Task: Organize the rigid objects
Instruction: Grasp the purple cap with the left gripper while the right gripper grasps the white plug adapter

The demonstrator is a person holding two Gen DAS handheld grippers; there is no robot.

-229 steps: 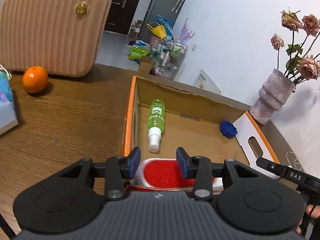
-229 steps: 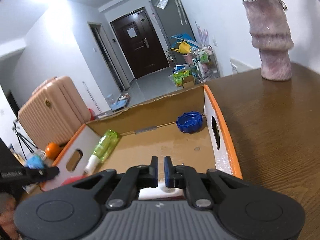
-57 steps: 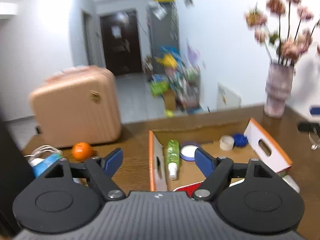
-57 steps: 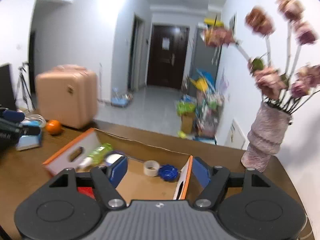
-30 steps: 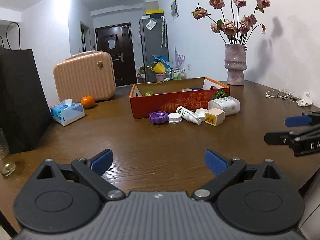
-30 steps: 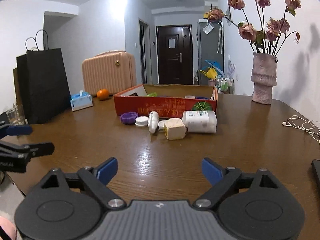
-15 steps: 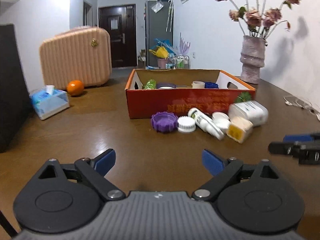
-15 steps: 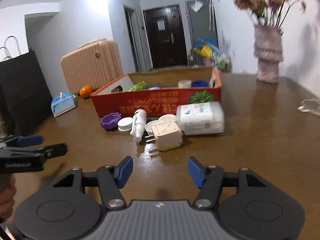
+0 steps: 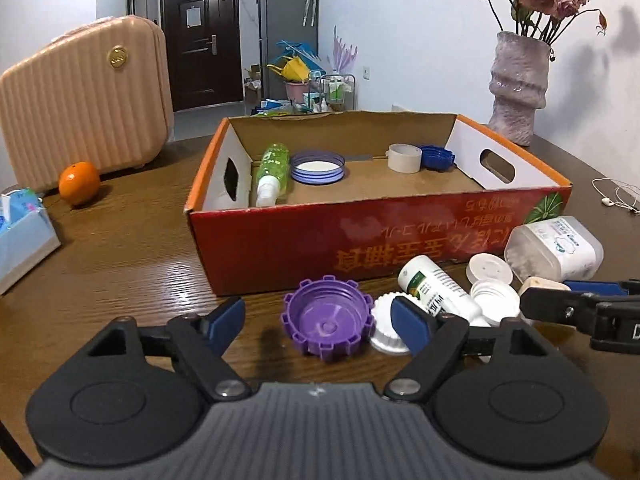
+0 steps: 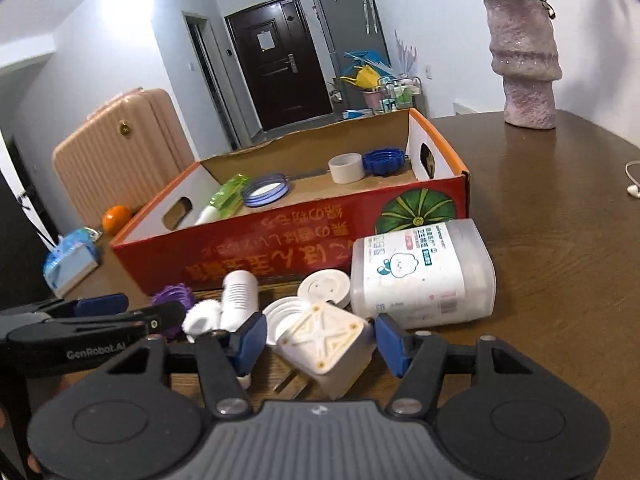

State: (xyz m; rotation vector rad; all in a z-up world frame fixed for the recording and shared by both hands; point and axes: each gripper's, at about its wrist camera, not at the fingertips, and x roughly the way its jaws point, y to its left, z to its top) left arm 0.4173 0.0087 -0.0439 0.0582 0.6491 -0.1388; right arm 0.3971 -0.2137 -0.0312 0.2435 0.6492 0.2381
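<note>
- L gripper point(image 9: 318, 326): jaws spread wide, straddling the purple cap point(image 9: 326, 322) on the worktop point(image 9: 120, 248). No contact visible; looks lined up for a pinch across the cap's ribbed rim.
- R gripper point(image 10: 318, 338): also spread, jaws either side of the white plug adapter point(image 10: 324, 342), which lies tilted w/ prongs toward cam. Pads near its sides; can't tell if touching.
- Both targets sit just in front of the red box point(image 9: 280, 248), in a tight cluster w/ white bottle point(image 9: 438, 286), small white caps point(image 9: 490, 270) and wipes tub point(image 10: 420, 274).
- Box already holds green spray bottle point(image 9: 274, 170), blue-rim lid point(image 9: 318, 166), tape roll point(image 9: 404, 157), blue cap point(image 9: 438, 156), so it's prob the drop zone.
- Risk: cluster is dense. L right jaw sits beside a white ribbed cap point(image 9: 386, 332) and may nudge it on close.
</note>
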